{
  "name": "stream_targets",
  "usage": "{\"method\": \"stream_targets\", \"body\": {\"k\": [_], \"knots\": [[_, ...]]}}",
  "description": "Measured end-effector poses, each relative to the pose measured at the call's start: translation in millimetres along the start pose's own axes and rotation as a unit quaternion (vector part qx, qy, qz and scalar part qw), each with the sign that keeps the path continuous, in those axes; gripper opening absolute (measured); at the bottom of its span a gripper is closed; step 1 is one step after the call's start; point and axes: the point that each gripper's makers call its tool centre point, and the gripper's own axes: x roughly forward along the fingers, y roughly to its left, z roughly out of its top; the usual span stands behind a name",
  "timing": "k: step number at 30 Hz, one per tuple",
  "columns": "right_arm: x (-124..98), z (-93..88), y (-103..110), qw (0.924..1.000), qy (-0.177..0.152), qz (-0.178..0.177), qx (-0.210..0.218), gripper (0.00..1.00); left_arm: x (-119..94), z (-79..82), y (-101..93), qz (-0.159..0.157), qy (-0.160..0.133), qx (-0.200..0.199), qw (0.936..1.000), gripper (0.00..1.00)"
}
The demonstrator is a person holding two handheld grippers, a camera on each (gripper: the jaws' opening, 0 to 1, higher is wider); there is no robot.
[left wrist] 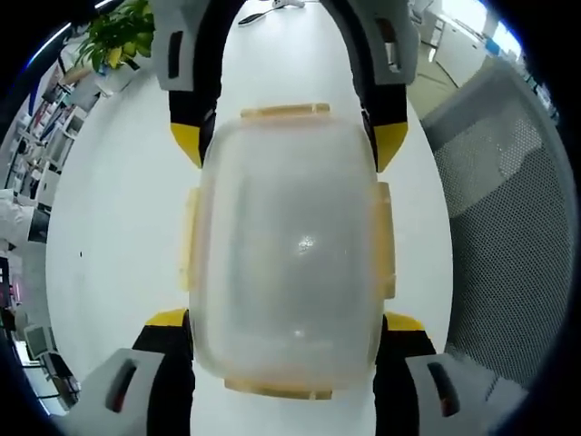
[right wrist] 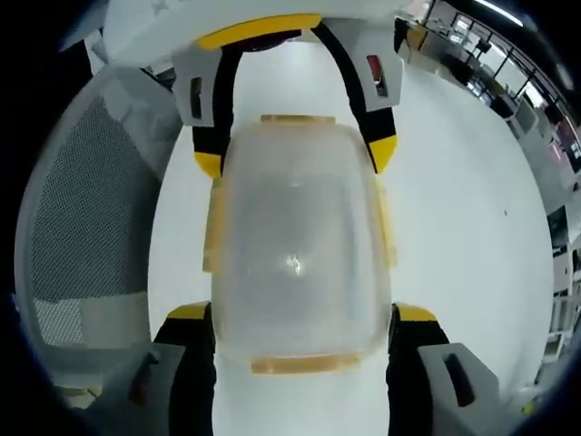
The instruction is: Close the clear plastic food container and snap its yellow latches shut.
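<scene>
left tool straddling the near end of the clear plastic food container, jaws spread wide, one yellow tip on each side of the box and seemingly just clear of its walls (contact too close to call). not clamped on anything. right tool set the same way at the opposite end of the container, jaws parted and flanking the corners, nothing gripped. each tool also seen from the other's view, beyond the far end of the container: right tool, left tool.

probably placed so to pin the box from both ends and keep it from skating while the flaps get pressed down; open jaws leave room to push a tip against a latch.

container resting on the white tabletop, between the two tools, lid apparently already seated on top (cloudy plastic, hard to be certain). yellow latches standing out from the container's rim, appearing still splayed, so snapping judged not yet done.

counted: two tools, one container, four latches, one per side of the container. beside the container, off the tabletop edge, one grey mesh chair back. beyond the container's far end in the left gripper view, one leafy plant.
</scene>
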Motion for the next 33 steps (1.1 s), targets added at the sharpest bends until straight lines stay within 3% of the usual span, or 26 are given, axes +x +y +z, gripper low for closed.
{"method": "stream_targets", "body": {"k": [9,33], "knots": [[9.7,26.6,2.3,1.0000,0.002,0.000,-0.003,0.75,-6.4,-29.8,-0.9,0.000,0.009,0.001,1.0000,0.79],[27.1,72.1,9.9,0.9998,0.012,-0.003,-0.012,0.75,-19.1,-78.0,-7.4,0.004,0.004,-0.012,0.9999,0.79]]}}
